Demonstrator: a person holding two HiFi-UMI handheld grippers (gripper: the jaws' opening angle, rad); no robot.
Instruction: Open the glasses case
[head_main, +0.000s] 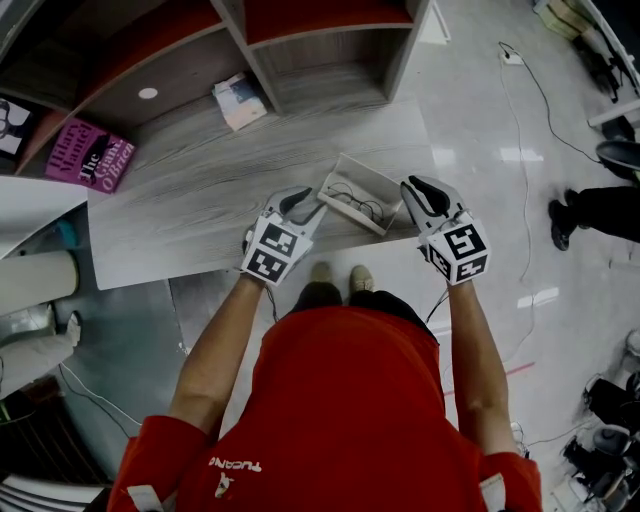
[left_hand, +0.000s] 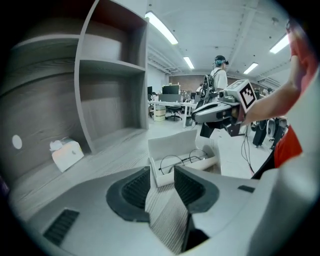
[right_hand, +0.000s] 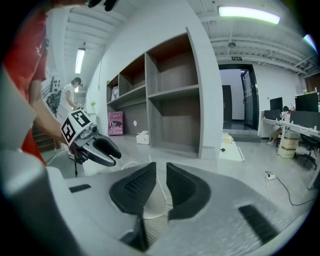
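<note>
**Case open, a gripper off each end**

Both forearms stretched forward over the grey table (head_main: 190, 190). Between the tools: glasses case (head_main: 368, 176), lid up, spectacles (head_main: 356, 204) inside. At its left end, left gripper (head_main: 306, 206), tilted down, jaws wide apart, empty. At its right end, right gripper (head_main: 413, 198), jaws narrowly parted, case end visible through the gap, unclamped.

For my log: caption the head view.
Open glasses case, glasses inside, on table; left gripper and right gripper flank it.
</note>
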